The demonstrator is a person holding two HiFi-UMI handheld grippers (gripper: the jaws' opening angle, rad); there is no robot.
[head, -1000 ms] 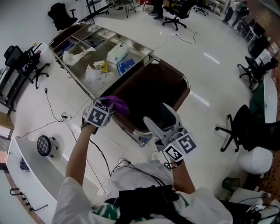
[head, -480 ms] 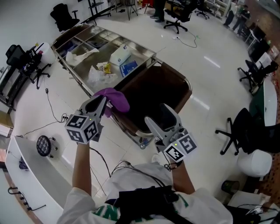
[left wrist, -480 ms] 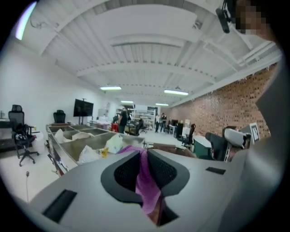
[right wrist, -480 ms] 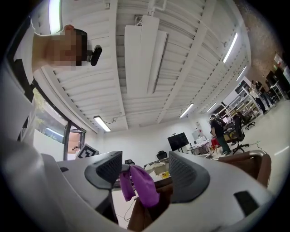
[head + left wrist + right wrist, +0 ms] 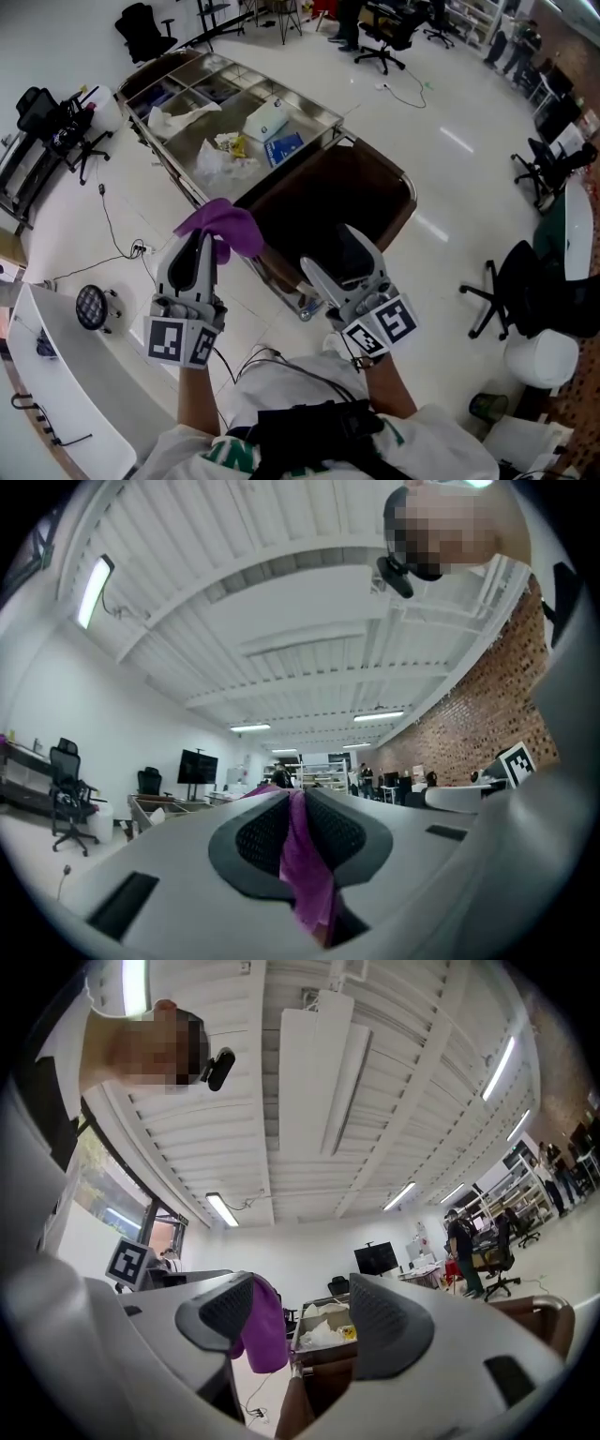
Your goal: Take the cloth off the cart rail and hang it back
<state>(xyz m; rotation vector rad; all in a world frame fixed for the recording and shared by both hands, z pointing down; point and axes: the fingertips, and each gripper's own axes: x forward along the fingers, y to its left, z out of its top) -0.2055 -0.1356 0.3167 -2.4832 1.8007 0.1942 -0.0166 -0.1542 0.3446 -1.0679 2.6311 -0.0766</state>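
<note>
**Left tool** (image 5: pixel 201 242): the jaws are closed on a fold of the purple cloth (image 5: pixel 225 223). The left gripper view shows the fabric pinched flat between the pads, with a strip trailing back toward the camera.

**Cloth:** it is clear of the cart rail (image 5: pixel 277 277). It is held in the air over the near end of the cart (image 5: pixel 409 192), bunched at the tool's tip and touching nothing else.

**Assessment of grip:** only a narrow fold is taken. This probably leaves most of the cloth free to fall open when it is laid over the rail.

**Right tool** (image 5: pixel 328 251): the jaws stand well apart with nothing between them. It points roughly level over the cart's dark bag, just beside the left tool. It is judged to be held ready as a second grip, to catch or spread the loose edge.

**Task status:** the removal appears done and the re-hanging is not yet done.

**Next move:** the cloth has to come down across the rail with fabric on both sides.

**Risk:** if it is released off-centre, the cloth may slide off to the floor or into the bag.
</note>
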